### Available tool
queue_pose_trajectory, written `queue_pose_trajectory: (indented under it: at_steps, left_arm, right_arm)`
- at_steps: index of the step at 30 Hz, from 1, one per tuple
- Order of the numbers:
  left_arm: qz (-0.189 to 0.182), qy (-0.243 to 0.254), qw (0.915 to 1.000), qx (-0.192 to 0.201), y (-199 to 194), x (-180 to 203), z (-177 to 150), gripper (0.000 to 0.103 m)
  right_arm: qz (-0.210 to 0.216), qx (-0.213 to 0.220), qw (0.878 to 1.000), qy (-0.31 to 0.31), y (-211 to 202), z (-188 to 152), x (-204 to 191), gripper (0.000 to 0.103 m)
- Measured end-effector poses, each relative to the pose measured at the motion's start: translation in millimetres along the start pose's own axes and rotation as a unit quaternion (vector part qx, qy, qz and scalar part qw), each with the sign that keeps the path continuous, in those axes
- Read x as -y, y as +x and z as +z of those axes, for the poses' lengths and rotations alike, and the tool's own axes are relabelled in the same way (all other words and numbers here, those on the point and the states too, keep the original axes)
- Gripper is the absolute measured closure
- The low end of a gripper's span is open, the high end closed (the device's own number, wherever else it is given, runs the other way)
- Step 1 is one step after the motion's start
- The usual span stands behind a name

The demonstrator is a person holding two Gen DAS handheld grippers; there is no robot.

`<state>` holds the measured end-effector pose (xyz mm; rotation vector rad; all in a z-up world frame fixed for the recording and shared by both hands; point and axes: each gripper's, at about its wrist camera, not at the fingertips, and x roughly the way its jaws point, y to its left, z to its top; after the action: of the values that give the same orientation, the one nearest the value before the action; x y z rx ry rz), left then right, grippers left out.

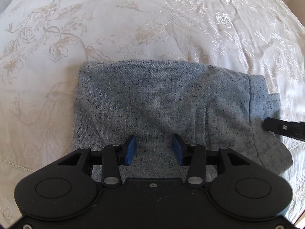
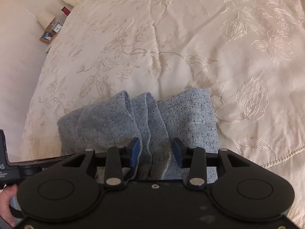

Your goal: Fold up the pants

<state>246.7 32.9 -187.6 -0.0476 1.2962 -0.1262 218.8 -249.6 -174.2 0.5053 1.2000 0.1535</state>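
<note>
Left claw [image 1: 154, 148] and right claw [image 2: 156, 149] were held wide, nothing gripped, low over the grey pants [image 1: 162, 103] lying already folded on the bed [image 1: 114, 19], presumably just released.

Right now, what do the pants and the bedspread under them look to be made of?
Pants: likely soft knit or fleece, matte heathered blue-grey with dark flecks and visible weave. Bedspread: cream woven fabric, probably jacquard or embroidered, since its floral pattern catches light with a satin sheen.
</note>
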Motion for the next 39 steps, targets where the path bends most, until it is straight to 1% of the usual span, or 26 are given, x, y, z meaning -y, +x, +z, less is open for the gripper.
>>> queue_pose_trajectory:
  at_steps: [3,6,8,10,12,13,16,18,19,20,21,22,25,27,29,31,34,36,39]
  left_arm:
    - [0.002,0.012,0.9999,0.007,-6.7,1.2,0.7,0.051]
    - [0.009,0.025,0.999,0.037,-25.5,1.5,-4.8,0.054]
    - [0.015,0.03,0.9972,0.066,-42.8,1.0,-13.6,0.055]
    - [0.024,0.034,0.9948,0.093,-62.9,-3.3,-27.1,0.055]
    - [0.035,0.036,0.9928,0.108,-78.9,-7.2,-44.9,0.055]
    - [0.041,0.037,0.9922,0.112,-84.8,-8.4,-54.3,0.055]
    - [0.052,0.052,0.9908,0.113,-98.5,-7.9,-84.3,0.055]
    - [0.055,0.067,0.9899,0.113,-104.4,-2.1,-102.9,0.055]
    - [0.052,0.078,0.9894,0.111,-107.5,1.7,-112.3,0.055]
    - [0.048,0.088,0.989,0.109,-108.4,6.7,-121.3,0.055]
    - [0.045,0.099,0.9884,0.106,-108.7,12.8,-129.4,0.055]
    - [0.041,0.109,0.988,0.102,-106.6,21.2,-133.9,0.055]
    - [0.016,0.131,0.9868,0.094,-103.2,42.6,-143.8,0.055]
    - [0.003,0.141,0.9852,0.098,-101.9,57.1,-147.9,0.055]
    - [0.001,0.146,0.9835,0.107,-97.8,69.5,-146.4,0.055]
    - [0.008,0.148,0.9807,0.127,-93.4,81.1,-140.7,0.055]
    - [0.037,0.163,0.9743,0.152,-81.6,97.4,-129.6,0.055]
    - [0.045,0.173,0.9723,0.15,-70.5,101.9,-124.8,0.055]
    - [0.046,0.188,0.9735,0.122,-52.7,99.6,-125.4,0.055]
  right_arm:
    - [0.015,-0.02,1.0,0.002,17.4,5.5,-0.4,0.061]
    - [0.049,-0.042,0.998,0.002,26.2,7.8,-7.0,0.06]
    - [0.054,-0.037,0.997,-0.03,23.3,6.0,-18.9,0.06]
    - [0.041,-0.033,0.996,-0.077,22.4,2.0,-29.1,0.059]
    - [0.029,-0.04,0.994,-0.1,28.2,0.6,-30.5,0.058]
    - [0.028,-0.05,0.994,-0.094,31.9,1.4,-28.3,0.058]
    - [0.03,-0.069,0.996,-0.041,40.2,6.0,-19.1,0.057]
    - [0.022,-0.067,0.996,-0.047,39.2,4.9,-22.1,0.063]
    - [0.018,-0.062,0.996,-0.06,36.7,3.2,-26.5,0.078]
    - [0.004,-0.056,0.995,-0.08,32.8,0.9,-34.2,0.094]
    - [-0.006,-0.053,0.994,-0.096,29.1,-0.2,-38.9,0.097]
    - [-0.006,-0.048,0.994,-0.101,24.3,-0.8,-42.7,0.097]
    - [0.013,-0.029,0.996,-0.085,2.1,2.1,-45.5,0.097]
    - [0.024,-0.013,0.996,-0.079,-15.0,5.3,-47.9,0.097]
    - [0.036,-0.002,0.996,-0.083,-32.0,9.2,-54.2,0.097]
    - [0.046,0.006,0.994,-0.096,-46.6,12.8,-63.7,0.097]
    - [0.056,0.016,0.991,-0.119,-63.2,16.0,-80.5,0.097]
    - [0.061,0.023,0.99,-0.126,-73.2,17.3,-86.7,0.097]
    - [0.069,0.034,0.989,-0.126,-89.8,18.4,-87.7,0.098]
